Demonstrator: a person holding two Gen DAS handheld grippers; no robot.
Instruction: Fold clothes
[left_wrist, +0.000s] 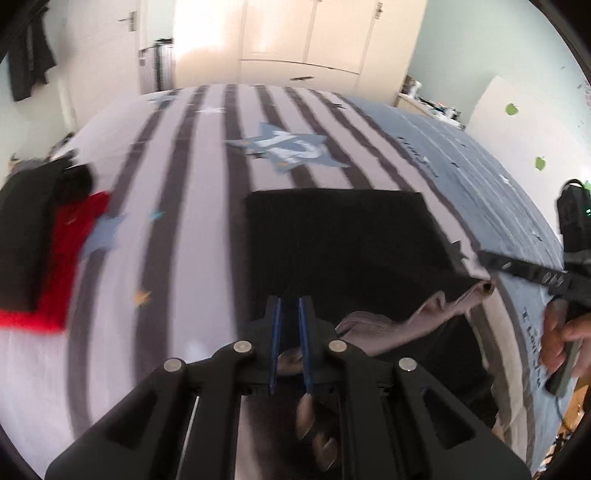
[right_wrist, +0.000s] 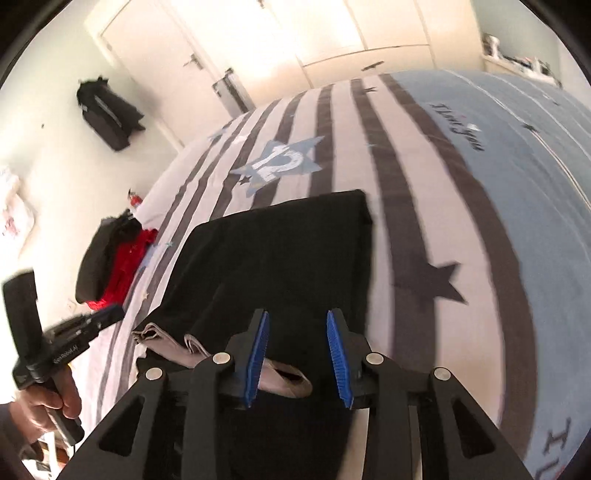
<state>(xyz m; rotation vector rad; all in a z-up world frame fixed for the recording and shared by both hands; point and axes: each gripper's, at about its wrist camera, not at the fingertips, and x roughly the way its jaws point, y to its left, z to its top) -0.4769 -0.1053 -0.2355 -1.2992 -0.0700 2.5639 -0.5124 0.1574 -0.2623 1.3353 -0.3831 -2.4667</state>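
A bed (left_wrist: 207, 206) fills most of both views, covered by a sheet with pale and dark grey stripes on one half and plain light blue on the other. A large blue star (left_wrist: 284, 147) bearing a white number sits printed near the middle of the stripes, with smaller stars scattered around it. Dark script lettering (right_wrist: 456, 125) runs across the blue part. Beyond the far end of the bed stands a cream wardrobe (left_wrist: 299, 37). A white door (right_wrist: 155, 70) with a metal handle is beside it. Small green stickers (left_wrist: 511, 109) dot the pale wall.
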